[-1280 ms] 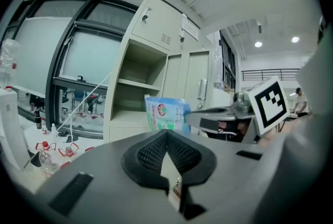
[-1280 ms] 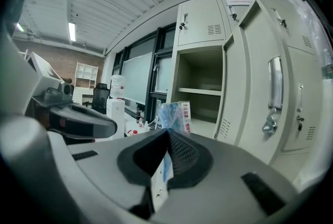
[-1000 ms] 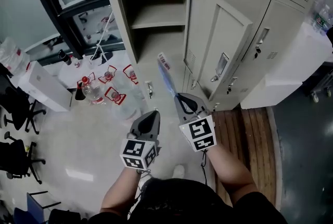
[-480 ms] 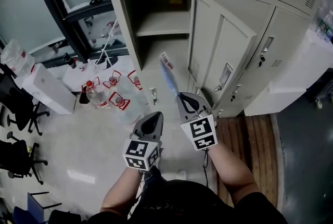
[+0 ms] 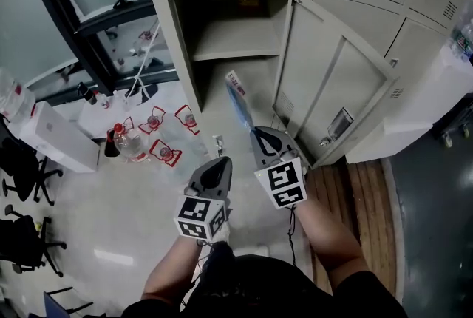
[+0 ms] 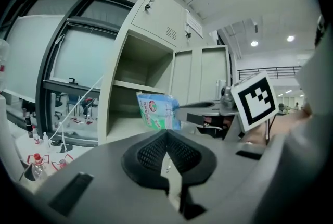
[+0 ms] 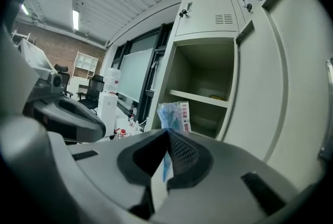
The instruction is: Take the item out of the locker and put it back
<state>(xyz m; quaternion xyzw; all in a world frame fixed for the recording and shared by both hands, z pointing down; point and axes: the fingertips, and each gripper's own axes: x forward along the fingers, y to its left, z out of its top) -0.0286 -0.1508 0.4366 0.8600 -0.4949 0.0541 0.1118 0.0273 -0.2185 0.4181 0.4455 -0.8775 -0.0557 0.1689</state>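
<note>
Ahead, locker [image 5: 235, 40] open; bottles [image 5: 123, 141] left; right gripper [image 5: 253, 131] clamps packet [image 5: 238, 100].

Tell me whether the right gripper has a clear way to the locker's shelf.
Probably yes. The door stands swung open to the right, and nothing shows between the shelf and the right gripper, shut on the blue packet. The left gripper sits beside it, off that line.

I see red-capped bottles [image 5: 123, 140] at middle left, a white box [image 5: 56, 136] beside them, black chairs [image 5: 28, 168] at left edge, wooden boards [image 5: 362, 192] lower right.
</note>
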